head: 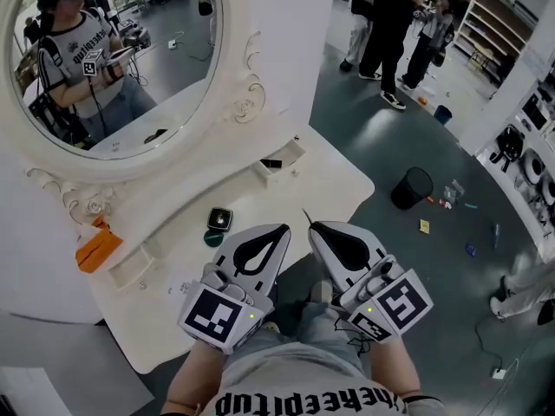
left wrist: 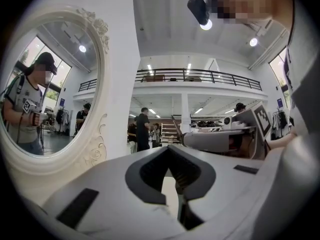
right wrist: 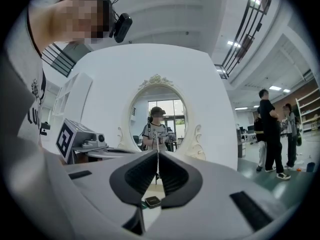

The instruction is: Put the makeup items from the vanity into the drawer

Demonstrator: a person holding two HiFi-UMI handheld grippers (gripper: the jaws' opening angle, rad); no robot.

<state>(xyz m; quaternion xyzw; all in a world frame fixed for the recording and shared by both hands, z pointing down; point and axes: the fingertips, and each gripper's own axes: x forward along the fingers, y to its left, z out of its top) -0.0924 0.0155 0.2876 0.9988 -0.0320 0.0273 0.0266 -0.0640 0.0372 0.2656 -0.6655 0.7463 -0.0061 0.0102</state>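
Small compact [head: 219, 219] looks light, rigid, slick, so pinch 2 opposite edges; left gripper [head: 283, 229] and right gripper [head: 313, 226] both closed, empty.

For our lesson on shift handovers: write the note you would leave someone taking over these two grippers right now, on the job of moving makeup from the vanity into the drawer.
Left gripper: shut, empty, low at the vanity's near edge. Right gripper: shut, empty, beside it.
Things: a black square compact and a green round item next to it lie on the vanity top, ahead of the left gripper. An orange item sits by the left foot of the mirror. The small drawer on the right seems pulled out, with a dark item at it.
Done: at most that dark item.
Left: compact, green item, probably the orange one.
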